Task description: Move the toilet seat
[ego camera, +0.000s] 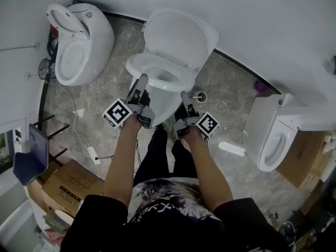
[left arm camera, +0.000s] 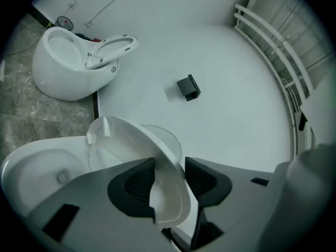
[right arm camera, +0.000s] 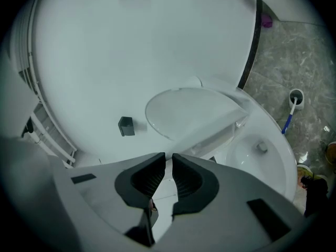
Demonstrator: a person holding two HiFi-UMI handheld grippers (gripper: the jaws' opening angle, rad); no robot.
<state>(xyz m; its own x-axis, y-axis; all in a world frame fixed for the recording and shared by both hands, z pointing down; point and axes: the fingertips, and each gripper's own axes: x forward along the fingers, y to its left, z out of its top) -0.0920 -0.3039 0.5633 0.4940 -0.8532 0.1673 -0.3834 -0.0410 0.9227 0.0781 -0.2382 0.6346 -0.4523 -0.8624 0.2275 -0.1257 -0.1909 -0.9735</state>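
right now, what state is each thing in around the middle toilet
toilet seat: tilted partway up off the bowl, its edge clamped
lid: raised, leaning back towards the wall
left gripper: shut on the toilet seat
right gripper: shut, nothing seen between its jaws
round toilet: lid up
toilet brush: standing in its holder

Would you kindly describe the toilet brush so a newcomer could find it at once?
Of three white toilets, find the middle toilet. On the floor just right of its base stands the toilet brush, the only blue-handled thing there.
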